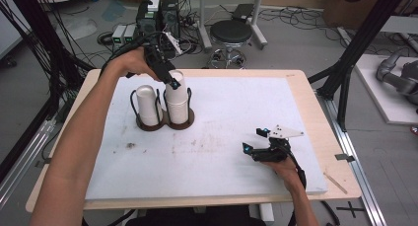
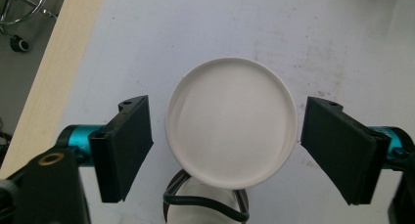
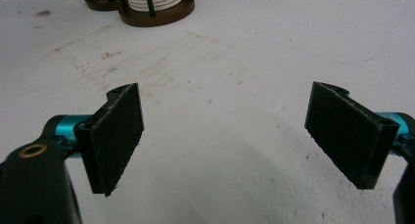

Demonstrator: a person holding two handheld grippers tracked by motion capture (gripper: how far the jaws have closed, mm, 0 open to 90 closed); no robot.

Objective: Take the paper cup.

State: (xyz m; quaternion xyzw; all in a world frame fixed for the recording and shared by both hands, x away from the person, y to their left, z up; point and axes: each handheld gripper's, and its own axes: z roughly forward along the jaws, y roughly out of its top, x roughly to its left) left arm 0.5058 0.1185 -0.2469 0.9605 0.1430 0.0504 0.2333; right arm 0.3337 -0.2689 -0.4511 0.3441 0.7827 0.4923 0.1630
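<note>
Two stacks of upturned white cups, a left stack (image 1: 147,105) and a right stack (image 1: 178,105), stand in a dark brown holder (image 1: 165,125) with black wire loops at the mat's far left. My left gripper (image 1: 173,79) hovers at the top of the right stack. In the left gripper view it (image 2: 235,141) is open, its pads (image 2: 128,145) on either side of the round cup top (image 2: 231,121) with a gap on both sides. My right gripper (image 1: 254,140) sits low over the mat at the near right, open (image 3: 225,136) and empty. The holder (image 3: 154,11) lies far ahead of it.
A white mat (image 1: 222,112) covers most of the wooden table (image 1: 315,117), with faint brown stains near its middle. Beyond the far edge are a black stool (image 1: 230,33), boxes and cables on the floor. Black frame posts (image 1: 352,53) rise at the right.
</note>
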